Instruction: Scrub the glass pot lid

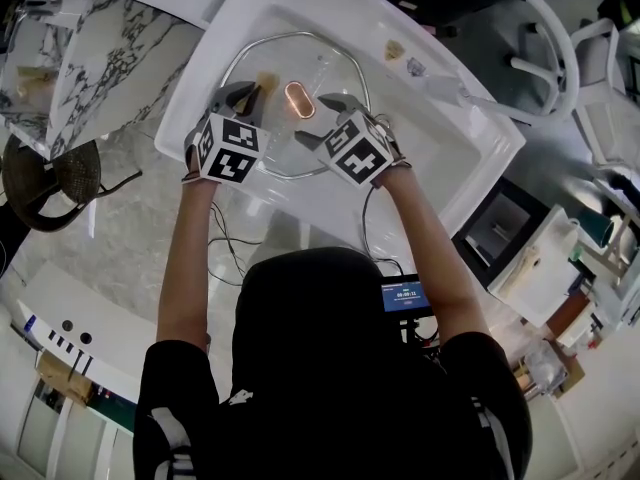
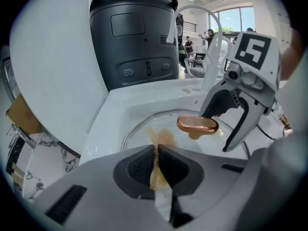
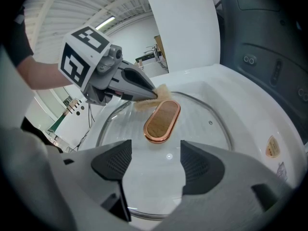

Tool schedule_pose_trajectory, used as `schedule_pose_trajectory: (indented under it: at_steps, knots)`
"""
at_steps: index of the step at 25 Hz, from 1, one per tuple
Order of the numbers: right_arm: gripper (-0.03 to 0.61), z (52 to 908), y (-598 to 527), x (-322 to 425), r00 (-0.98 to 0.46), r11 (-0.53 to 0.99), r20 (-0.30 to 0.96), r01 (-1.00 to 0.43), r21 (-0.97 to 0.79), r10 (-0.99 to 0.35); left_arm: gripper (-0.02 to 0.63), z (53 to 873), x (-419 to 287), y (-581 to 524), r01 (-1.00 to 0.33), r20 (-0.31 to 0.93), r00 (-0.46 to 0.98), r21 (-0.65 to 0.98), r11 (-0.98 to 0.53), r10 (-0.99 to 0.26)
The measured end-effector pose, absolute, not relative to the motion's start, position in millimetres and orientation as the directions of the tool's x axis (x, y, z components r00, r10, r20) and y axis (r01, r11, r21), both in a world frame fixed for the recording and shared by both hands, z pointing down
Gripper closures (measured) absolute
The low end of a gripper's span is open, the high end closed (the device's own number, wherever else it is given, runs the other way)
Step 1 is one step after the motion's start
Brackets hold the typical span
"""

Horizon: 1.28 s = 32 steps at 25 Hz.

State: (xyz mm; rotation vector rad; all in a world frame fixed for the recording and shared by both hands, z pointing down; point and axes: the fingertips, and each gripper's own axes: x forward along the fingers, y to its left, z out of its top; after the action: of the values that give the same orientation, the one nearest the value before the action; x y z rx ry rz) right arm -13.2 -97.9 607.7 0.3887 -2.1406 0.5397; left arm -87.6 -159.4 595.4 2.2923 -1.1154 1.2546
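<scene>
A glass pot lid (image 1: 335, 68) lies flat in the white sink (image 1: 232, 28), handle side up, and we work over it with a tool in each hand. Our left tool (image 2: 156, 150) is clamped tight on a tan scrub pad (image 2: 162, 137). The pad's free end reaches down to the glass just beside the lid's oval copper-rimmed handle (image 3: 162, 120); whether it presses on the glass, we cannot tell. Our right tool (image 3: 151, 165) hangs above the near part of the lid with its jaws set wide and only bare glass between them, close to the handle but apart from it. From the head view, the two tools (image 1: 248, 96) (image 1: 322, 120) flank the handle on either side. A curved white tap (image 1: 520, 28) stands at the sink's far right, and a marbled worktop (image 1: 100, 58) runs along its left.
</scene>
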Motion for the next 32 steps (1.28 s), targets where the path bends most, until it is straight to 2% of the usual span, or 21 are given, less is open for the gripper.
schedule_pose_trajectory:
  at_steps: [21,32]
  knots:
    - [0.278,606.4,-98.2,-14.0,-0.569,0.861,0.819,-0.450,-0.237,-0.072,0.597,590.0,-77.0,-100.7,-0.721,0.825,0.339,-0.081,-0.689,-0.452]
    - [0.278,606.5,-98.4,-13.8,-0.571,0.860,0.818,-0.451,-0.239,-0.073,0.597,591.1,-76.7,-69.7,-0.692,0.851,0.350,-0.046,-0.721,-0.391]
